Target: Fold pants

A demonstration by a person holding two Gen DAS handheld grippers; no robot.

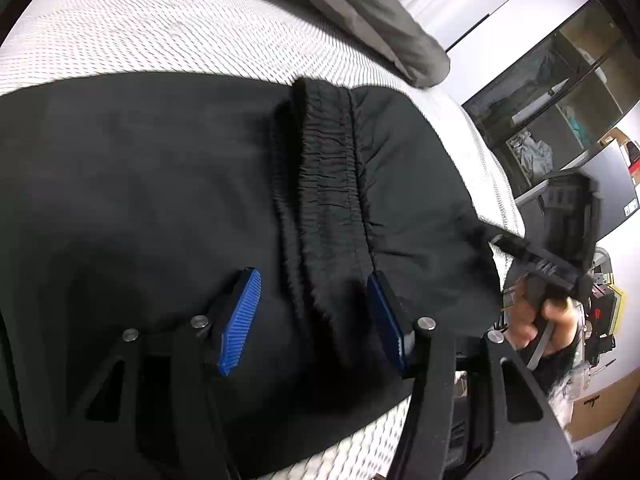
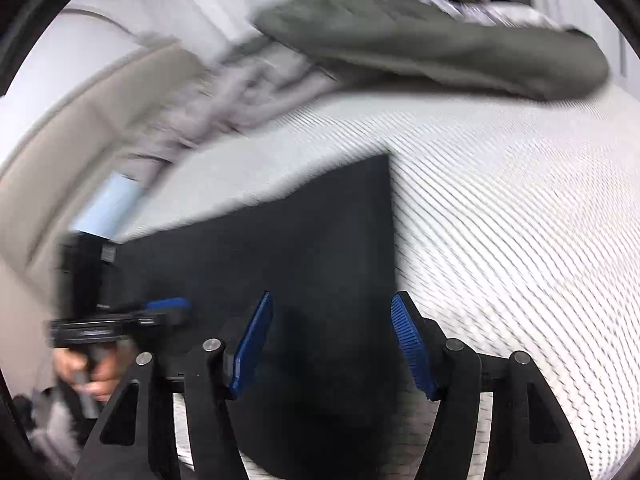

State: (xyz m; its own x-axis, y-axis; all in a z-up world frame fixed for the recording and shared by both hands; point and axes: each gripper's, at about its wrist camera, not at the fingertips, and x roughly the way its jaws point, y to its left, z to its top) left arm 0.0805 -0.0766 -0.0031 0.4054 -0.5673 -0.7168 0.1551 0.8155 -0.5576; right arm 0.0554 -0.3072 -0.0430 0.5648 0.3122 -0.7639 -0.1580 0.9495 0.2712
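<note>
black pants (image 1: pixel 160 184) spread flat on white mattress (image 1: pixel 140 32), elastic waistband (image 1: pixel 328 168) bunched between wide-open fingers of left gripper (image 1: pixel 316 312). right gripper (image 2: pixel 332 340) also spread wide, holding nothing, above pants edge. grey pillow (image 2: pixel 440 40) beyond.

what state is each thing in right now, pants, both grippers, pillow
pants: black, spread flat on the mattress, elastic waistband bunched and facing up
left gripper: jaws open, astride the waistband, gripping nothing
right gripper: jaws open over a straight edge of the pants, holding nothing; view blurred
grey pillow: lying at the far side of the mattress, apart from the pants
</note>
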